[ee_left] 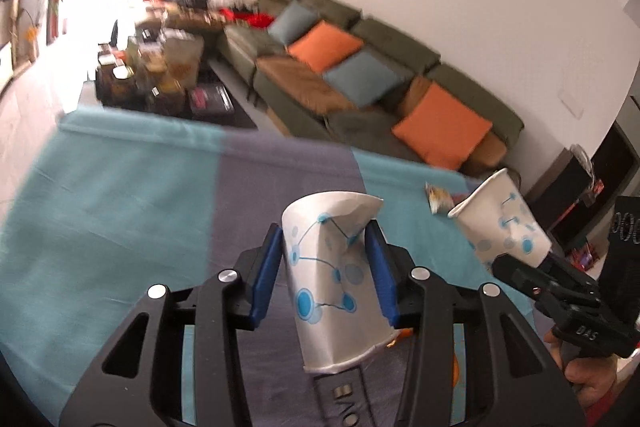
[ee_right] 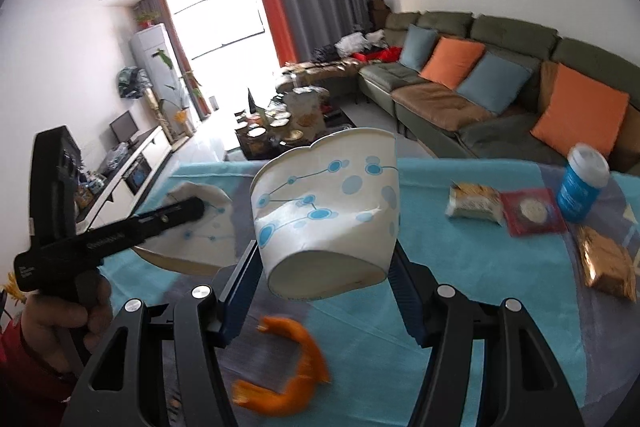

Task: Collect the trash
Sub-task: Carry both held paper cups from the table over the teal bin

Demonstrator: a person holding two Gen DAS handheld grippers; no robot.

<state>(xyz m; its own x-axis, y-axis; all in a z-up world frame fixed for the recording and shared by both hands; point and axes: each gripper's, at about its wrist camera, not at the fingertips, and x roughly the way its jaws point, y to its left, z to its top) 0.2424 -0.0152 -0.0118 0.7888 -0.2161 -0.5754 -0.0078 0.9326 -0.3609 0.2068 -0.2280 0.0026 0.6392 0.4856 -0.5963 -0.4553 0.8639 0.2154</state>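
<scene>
A crumpled paper cup sat pinched between the blue pads of the left gripper, its rim dented, lifted above the teal and grey tablecloth. A second paper cup, also creased, was clamped between the pads of the right gripper, tilted with its base toward the camera. Below that second cup lay orange peel on the cloth, blurred. To its right were a snack wrapper, a red packet, a blue lidded cup and what looked like a gold foil bag. Beyond the cloth stood a green sofa with orange and blue cushions.
</scene>
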